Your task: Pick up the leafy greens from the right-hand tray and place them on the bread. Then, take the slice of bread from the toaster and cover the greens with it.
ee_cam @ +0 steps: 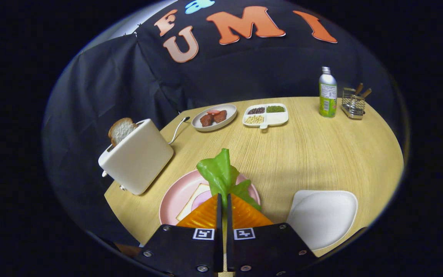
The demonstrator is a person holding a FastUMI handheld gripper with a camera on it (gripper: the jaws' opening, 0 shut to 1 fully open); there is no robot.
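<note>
1. Hand-held gripper [222,197]: fingers pressed nearly together, pinching the lower end of a crinkled bright-green lettuce leaf [221,175]. The leaf stands up from between the fingertips, its top curling away from them.
2. Round pink plate [171,200] lies directly under the gripper. On it, a square slice of pale bread with a pink slice of meat on top [195,199], partly hidden by the fingers. The held leaf hangs over this bread; cannot tell whether it touches it.
3. Left of the pink plate, just beside it: cream-white box-shaped toaster [137,156] with a browned-crust slice of bread [120,130] sticking up out of its slot. A white cord [177,129] runs from behind the toaster across the light wooden table [313,154].
4. Right of the pink plate, near the table's edge: a pale grey rounded-square tray [323,217].
5. Well beyond the pink plate: a grey oval dish holding reddish-brown meat pieces [214,116]; beside that, a white divided tray with dark, green and pale beans [265,114].
6. Far right, beyond the pink plate: a green-and-white bottle with silver cap [327,97], next to a small wire basket holding wooden-handled utensils [354,102].
</note>
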